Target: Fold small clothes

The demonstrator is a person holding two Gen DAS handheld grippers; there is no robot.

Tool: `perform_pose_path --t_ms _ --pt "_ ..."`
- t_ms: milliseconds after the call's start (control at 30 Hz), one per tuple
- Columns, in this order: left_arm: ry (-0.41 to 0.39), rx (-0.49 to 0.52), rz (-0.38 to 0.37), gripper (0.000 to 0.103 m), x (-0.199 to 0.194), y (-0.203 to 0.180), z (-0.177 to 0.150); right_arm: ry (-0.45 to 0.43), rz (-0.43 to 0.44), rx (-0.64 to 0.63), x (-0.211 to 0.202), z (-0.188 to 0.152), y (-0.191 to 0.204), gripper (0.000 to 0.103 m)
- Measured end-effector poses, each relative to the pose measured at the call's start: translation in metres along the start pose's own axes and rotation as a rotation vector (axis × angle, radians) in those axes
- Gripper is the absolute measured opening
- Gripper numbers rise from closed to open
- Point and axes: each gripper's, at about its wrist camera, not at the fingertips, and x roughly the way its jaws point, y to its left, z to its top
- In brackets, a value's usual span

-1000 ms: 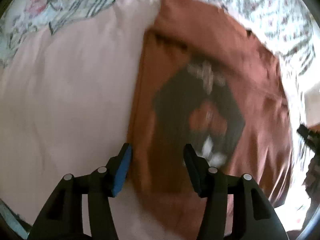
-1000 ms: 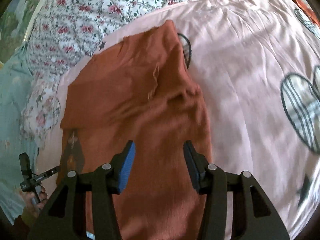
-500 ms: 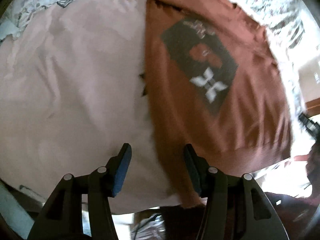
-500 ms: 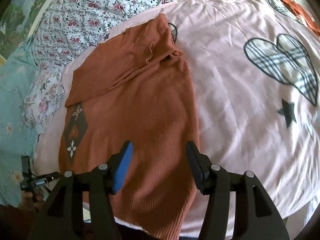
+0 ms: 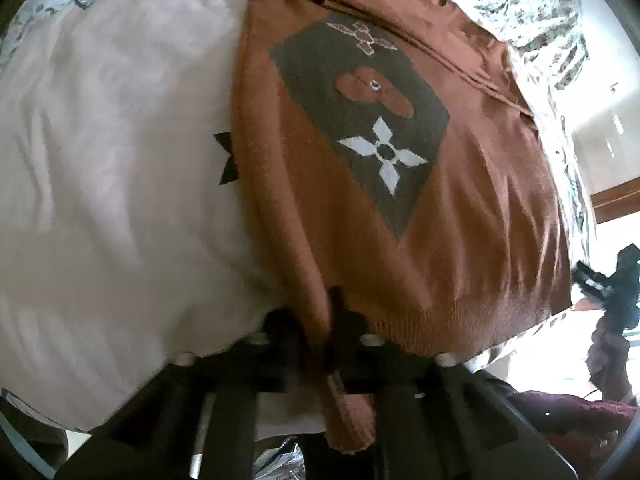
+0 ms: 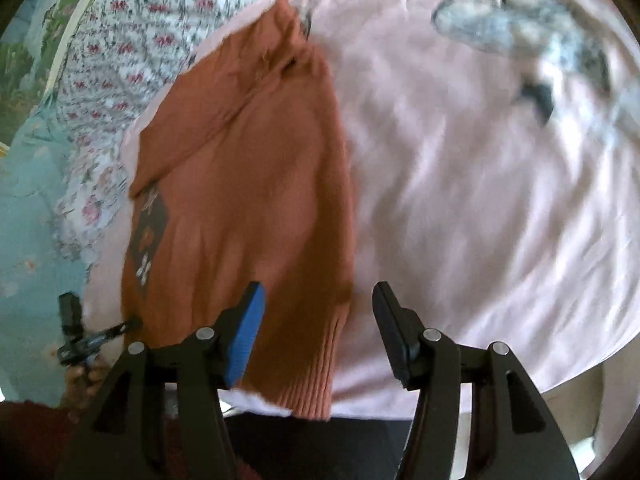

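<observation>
Left hand-held gripper (image 5: 320, 344) has just clamped shut on the hem corner of the rust-brown sweater (image 5: 360, 208), low centre in the left wrist view; knit is pinched between the pads, with a tail hanging below them. Right hand-held gripper (image 6: 316, 320) stands about half open and has nothing in it: the other hem corner (image 6: 320, 364) sits in the gap, lower centre of the right wrist view, and the pads don't touch it.

Sweater lies flat on the pink bedsheet (image 5: 120, 180), hem toward the bottom of both frames, neck toward the top. The dark diamond motif (image 5: 360, 112) faces up.

Step in hand, as I read it: grab both hem corners, then carry the hem up to the neck.
- Lower the right one until both layers of ribbing are between the pads, then close. Bite past the rib edge, or the knit slips.
- Match grip depth on both sides so the fold line stays square.
- Lift both together and keep the hem taut.

Edges: the hem overhangs the near bed edge at the bottom of both frames, so pull upward in frame, not back. There's plenty of bare sheet right of the sweater in the right wrist view. A floral cover (image 6: 120, 72) borders the upper left.
</observation>
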Motion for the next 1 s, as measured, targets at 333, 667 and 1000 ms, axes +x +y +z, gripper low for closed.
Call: perform_pose_path --t_ms 333,667,1000 --pt "0.036 -0.075 -0.101 0.025 -0.004 0.028 -0.015 0.027 0.132 0.074 0.012 -0.013 -0.023 0.019" --pt "-0.076 -0.056 -0.145 0.004 -0.012 0.024 -0.027 -0.007 0.144 0.078 0.003 -0.022 -0.029 0.006" --pt "-0.23 -0.064 -0.258 0.004 -0.07 0.01 0.005 -0.14 0.372 0.11 -0.036 0.015 0.004 0.006"
